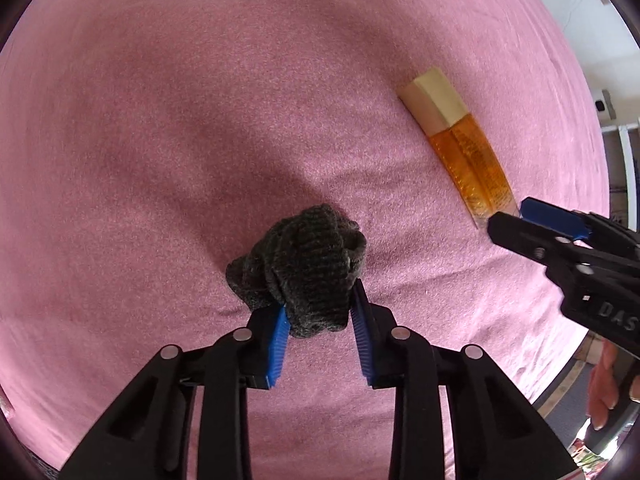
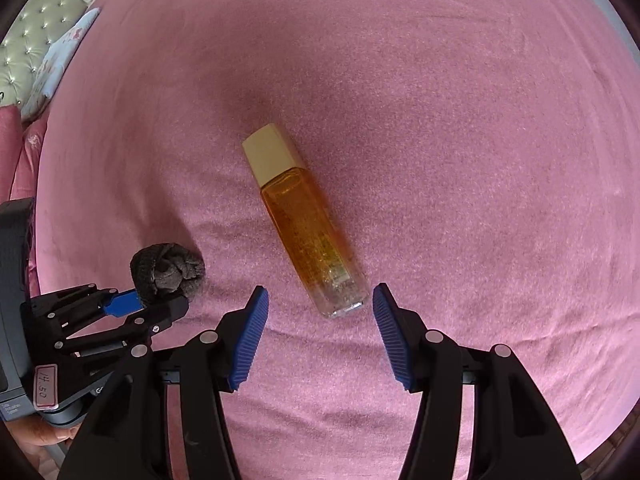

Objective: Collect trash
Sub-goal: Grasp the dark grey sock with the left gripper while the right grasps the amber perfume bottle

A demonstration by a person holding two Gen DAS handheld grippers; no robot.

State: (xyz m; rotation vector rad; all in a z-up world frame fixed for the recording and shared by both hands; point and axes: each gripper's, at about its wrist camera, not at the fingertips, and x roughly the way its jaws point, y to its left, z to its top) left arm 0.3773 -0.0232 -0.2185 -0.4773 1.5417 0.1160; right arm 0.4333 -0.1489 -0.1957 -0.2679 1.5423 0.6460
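We had the left gripper [image 1: 320, 308] clenched on a balled grey sock [image 1: 304, 268], which lay on the pink blanket [image 1: 160, 120]. Our right gripper [image 2: 320, 300] stood spread wide, its blue pads [image 2: 252, 340] flanking the clear base of the amber bottle [image 2: 308, 224] lying flat on the blanket.

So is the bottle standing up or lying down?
Lying down. The bottle rests lengthwise on the pink blanket, cap pointing away.

One sock [image 1: 304, 264], balled, sits between the left claw's [image 1: 320, 320] pads. One bottle [image 2: 304, 220] lies just ahead of the right claw [image 2: 320, 300]. One bed [image 2: 480, 120] carries both.
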